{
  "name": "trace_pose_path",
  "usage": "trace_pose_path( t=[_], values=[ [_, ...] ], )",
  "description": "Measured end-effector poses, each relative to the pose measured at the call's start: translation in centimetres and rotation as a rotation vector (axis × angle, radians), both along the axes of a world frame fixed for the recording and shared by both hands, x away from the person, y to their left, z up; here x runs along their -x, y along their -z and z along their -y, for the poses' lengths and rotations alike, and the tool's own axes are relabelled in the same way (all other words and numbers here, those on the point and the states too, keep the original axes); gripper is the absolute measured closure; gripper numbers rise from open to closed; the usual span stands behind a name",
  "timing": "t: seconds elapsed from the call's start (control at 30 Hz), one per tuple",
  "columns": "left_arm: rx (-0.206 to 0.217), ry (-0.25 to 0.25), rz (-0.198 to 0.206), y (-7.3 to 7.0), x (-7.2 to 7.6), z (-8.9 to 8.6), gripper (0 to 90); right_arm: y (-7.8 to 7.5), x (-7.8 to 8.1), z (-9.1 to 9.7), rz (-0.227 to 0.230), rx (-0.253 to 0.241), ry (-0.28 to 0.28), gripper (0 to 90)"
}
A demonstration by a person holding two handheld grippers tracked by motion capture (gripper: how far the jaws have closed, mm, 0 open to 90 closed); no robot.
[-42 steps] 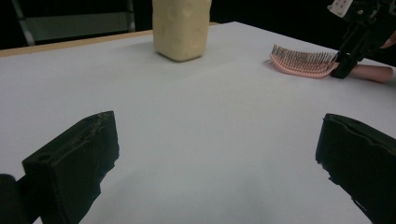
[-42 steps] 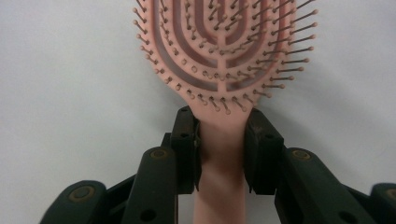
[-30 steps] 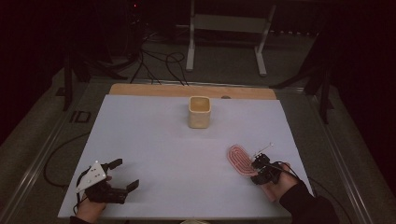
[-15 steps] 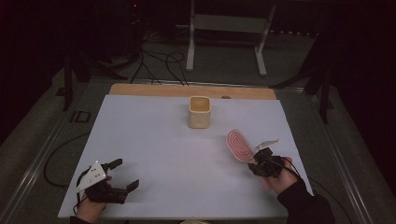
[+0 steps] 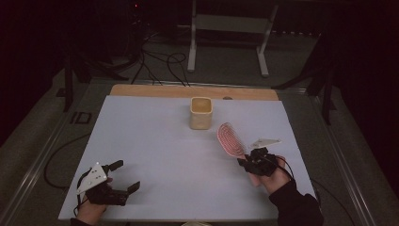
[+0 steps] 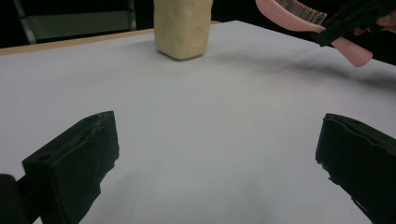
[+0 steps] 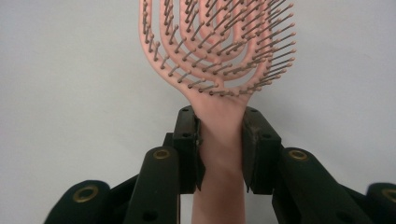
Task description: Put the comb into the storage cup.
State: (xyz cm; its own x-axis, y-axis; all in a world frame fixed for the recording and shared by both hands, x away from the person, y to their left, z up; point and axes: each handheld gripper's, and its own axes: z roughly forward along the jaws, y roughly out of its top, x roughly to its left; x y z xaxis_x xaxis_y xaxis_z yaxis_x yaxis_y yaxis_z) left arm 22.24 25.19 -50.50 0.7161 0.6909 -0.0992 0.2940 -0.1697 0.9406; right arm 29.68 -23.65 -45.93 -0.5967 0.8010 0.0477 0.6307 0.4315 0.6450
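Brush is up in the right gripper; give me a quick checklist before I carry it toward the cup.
1. Right gripper clamped on the pink hairbrush handle: ok.
2. Brush lifted off the table: ok, left gripper view shows it in the air.
3. Cream cup upright, mouth open: ok.
4. Path from brush to cup free: ok.
5. Left gripper open, parked well away from the cup: ok.
6. Cup contents: cannot tell.
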Motion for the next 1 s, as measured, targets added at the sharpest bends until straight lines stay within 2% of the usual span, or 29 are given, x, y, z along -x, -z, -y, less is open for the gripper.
trace_pose_path(
  t=[0.07,0.23,0.4,0.47,0.63,0.7,0.87,1.0],
  values=[
    [0.001,-0.001,0.0,0.0,0.0,0.0,0.1,0.0,0.0,-0.2,0.011,-0.047,-0.011,70.5],
    [0.002,-0.001,0.0,0.0,0.0,0.0,0.1,-0.1,0.6,-1.0,0.075,-0.099,-0.038,70.5],
    [0.003,0.0,-0.001,0.0,0.0,0.1,0.1,0.1,1.4,-2.0,0.127,-0.131,-0.066,70.6],
    [0.003,0.001,-0.003,0.0,0.0,0.1,0.1,0.3,1.8,-2.3,0.165,-0.145,-0.081,70.6],
    [0.009,0.007,-0.004,-0.1,0.0,0.2,0.1,0.7,2.3,-2.8,0.178,-0.183,-0.105,70.7],
    [0.006,0.009,-0.005,-0.1,0.0,0.3,0.1,1.0,2.3,-2.9,0.164,-0.203,-0.107,70.7],
    [0.008,0.018,-0.004,-0.2,0.1,0.6,0.1,1.3,3.0,-2.8,0.217,-0.239,-0.115,70.8],
    [0.012,0.024,-0.008,-0.3,0.1,0.9,0.1,1.4,3.1,-2.5,0.207,-0.288,-0.115,70.8]
  ],
)
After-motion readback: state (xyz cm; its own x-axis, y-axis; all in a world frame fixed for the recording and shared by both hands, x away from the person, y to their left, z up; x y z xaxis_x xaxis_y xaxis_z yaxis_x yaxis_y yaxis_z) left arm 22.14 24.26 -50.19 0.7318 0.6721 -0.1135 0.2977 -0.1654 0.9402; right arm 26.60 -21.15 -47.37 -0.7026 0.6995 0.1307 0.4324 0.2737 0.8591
